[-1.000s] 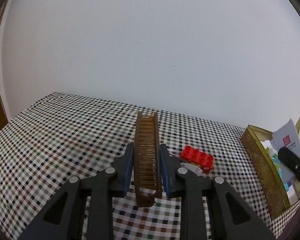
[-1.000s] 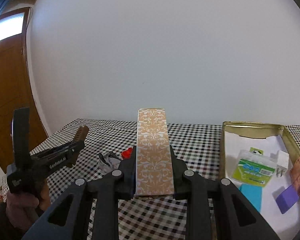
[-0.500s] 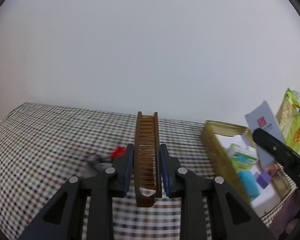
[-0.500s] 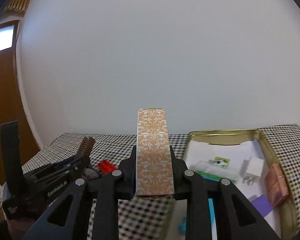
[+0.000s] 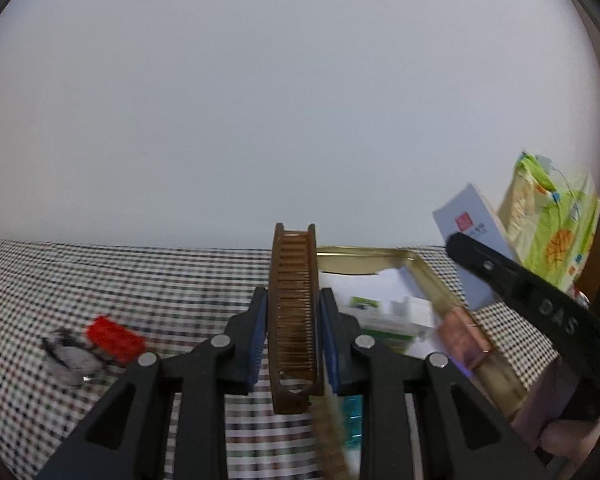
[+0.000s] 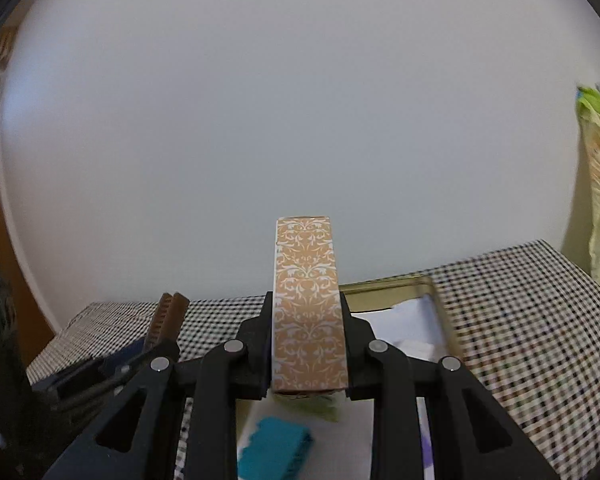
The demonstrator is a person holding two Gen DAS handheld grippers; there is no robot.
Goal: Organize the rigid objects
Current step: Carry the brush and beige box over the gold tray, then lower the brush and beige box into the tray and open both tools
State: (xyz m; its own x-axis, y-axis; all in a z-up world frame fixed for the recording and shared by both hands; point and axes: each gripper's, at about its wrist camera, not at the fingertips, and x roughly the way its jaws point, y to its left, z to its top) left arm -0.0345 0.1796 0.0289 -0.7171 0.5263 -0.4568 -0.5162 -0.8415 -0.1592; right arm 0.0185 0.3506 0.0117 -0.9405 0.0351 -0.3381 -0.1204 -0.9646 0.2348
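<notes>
My left gripper (image 5: pixel 294 336) is shut on a brown comb (image 5: pixel 294 312) that stands up between its blue pads. My right gripper (image 6: pixel 306 340) is shut on a long tan box with a white floral print (image 6: pixel 308 304). Both hang over the gold tin tray (image 5: pixel 428 268), which also shows behind the box (image 6: pixel 396 284). The tray holds white paper, a green-and-white packet (image 5: pixel 376 320), a pink-brown block (image 5: pixel 464 332) and a teal item (image 6: pixel 274 448). The left gripper with its comb (image 6: pixel 168 316) appears at the left of the right wrist view.
A red toy brick (image 5: pixel 114 338) and a grey-black clip-like thing (image 5: pixel 70 356) lie on the checked tablecloth (image 5: pixel 100 280) to the left. A green printed bag (image 5: pixel 552 232) hangs at the right. A white wall stands behind the table.
Both grippers have swung right with their loads. The tray moved from the right edge to under the fingers, and the red brick slid to the left in the left wrist view.
</notes>
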